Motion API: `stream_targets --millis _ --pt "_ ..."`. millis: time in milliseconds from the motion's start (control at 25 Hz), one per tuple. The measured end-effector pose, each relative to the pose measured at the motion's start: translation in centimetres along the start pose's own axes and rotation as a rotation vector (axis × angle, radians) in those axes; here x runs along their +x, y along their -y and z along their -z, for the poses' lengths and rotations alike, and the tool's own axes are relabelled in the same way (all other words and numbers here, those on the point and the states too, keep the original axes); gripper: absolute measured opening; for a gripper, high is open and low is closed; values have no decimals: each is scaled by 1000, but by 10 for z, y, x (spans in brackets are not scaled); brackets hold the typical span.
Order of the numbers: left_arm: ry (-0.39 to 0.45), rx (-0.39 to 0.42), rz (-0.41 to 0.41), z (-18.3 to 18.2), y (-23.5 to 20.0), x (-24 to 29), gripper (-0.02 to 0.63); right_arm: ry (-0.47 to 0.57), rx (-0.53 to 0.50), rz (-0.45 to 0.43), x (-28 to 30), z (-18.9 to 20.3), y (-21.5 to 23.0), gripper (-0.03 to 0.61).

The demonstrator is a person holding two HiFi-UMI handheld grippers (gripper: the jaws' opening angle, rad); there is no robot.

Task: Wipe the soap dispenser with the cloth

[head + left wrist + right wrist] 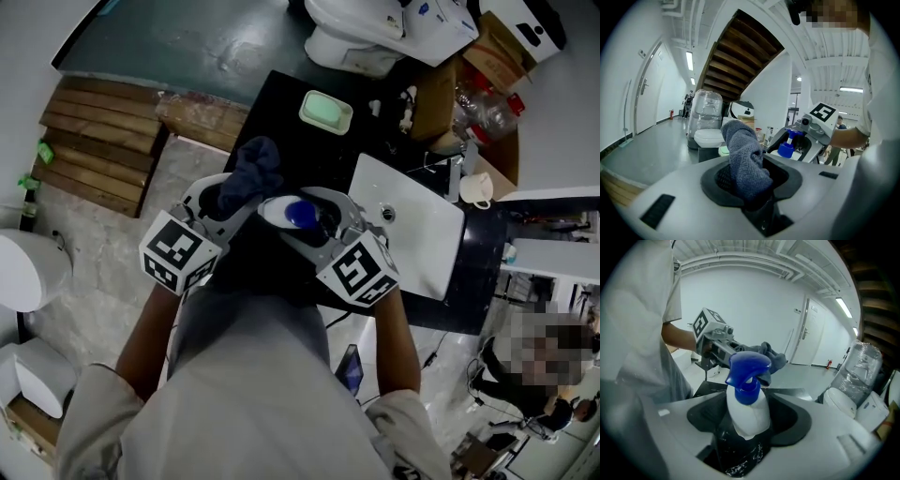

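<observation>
A dark blue-grey cloth [253, 171] is bunched up and sticks out of my left gripper [234, 194], which is shut on it. In the left gripper view the cloth [745, 159] fills the gap between the jaws. The soap dispenser [294, 213], a white bottle with a blue pump head, sits in my right gripper [307, 217], which is shut on its body. In the right gripper view the dispenser [747, 411] stands upright between the jaws, with the cloth [772, 358] just behind its pump. Both grippers are held close together above the black counter [281, 98].
A white sink basin [412, 230] is set in the counter to the right. A green soap dish [325, 111] lies further back, and a white mug [476, 190] stands by the tap. A toilet [375, 28] and cardboard boxes [487, 56] stand behind; wooden planks [94, 150] lie left.
</observation>
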State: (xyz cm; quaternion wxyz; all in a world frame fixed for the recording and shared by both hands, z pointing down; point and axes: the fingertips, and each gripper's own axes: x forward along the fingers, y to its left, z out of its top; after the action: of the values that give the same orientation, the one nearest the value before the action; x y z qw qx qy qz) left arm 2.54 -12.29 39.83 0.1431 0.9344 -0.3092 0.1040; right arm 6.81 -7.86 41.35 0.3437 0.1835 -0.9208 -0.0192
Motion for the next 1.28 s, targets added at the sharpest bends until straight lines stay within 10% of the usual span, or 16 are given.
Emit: stream_targets --millis 840,1280 --pt "-398 635 159 54 33 -13 108 19 15 -27 -11 7 -12 256" --pt "-463 708 212 68 35 -10 107 28 31 -21 -12 6 -13 255"
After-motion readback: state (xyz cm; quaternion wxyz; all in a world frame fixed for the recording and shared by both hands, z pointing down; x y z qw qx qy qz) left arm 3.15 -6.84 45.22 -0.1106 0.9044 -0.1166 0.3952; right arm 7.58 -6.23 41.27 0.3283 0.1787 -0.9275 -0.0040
